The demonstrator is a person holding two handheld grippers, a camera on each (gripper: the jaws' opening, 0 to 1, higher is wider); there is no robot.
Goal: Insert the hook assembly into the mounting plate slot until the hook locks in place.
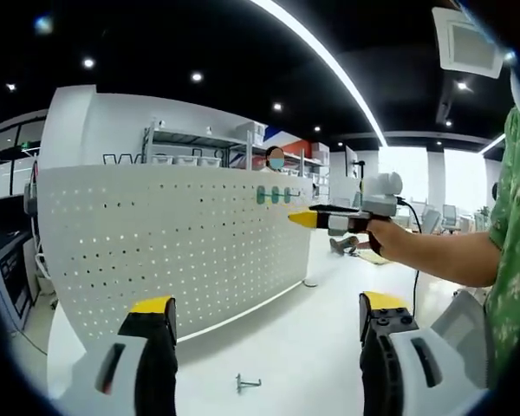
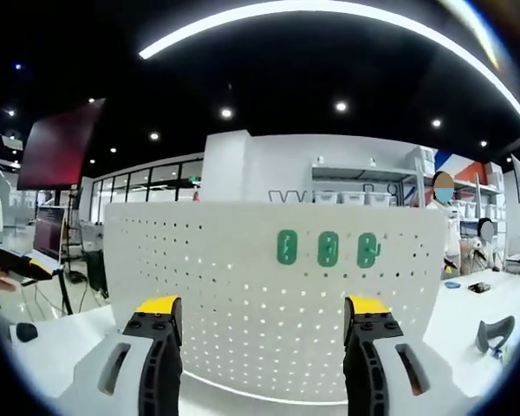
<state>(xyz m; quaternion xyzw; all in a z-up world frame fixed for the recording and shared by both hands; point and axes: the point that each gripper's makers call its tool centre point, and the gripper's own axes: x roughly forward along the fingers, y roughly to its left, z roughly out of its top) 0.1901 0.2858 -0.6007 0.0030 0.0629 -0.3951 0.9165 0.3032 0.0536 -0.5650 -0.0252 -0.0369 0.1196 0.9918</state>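
At the bottom of the left gripper view, the left tool (image 1: 266,321) stands with its jaws spread wide and nothing between them. Just past them, low in the frame, a small metal hook (image 1: 247,382) lies loose on the white table (image 1: 329,286), well apart from the white pegboard (image 1: 156,243) that fills the left half. The right tool (image 1: 302,219) reaches in from the right of that view, held close to the board near three green plates (image 1: 275,196); whether it is open or shut there I cannot tell. In the right gripper view, its own jaws (image 2: 260,325) are parted and empty, facing the green plates (image 2: 328,248) at frame centre.

My reading: insertion has not begun, since the hook is ungrasped and nothing is locked in. No containers are in sight close by; the bins on the far shelves are too small to read.
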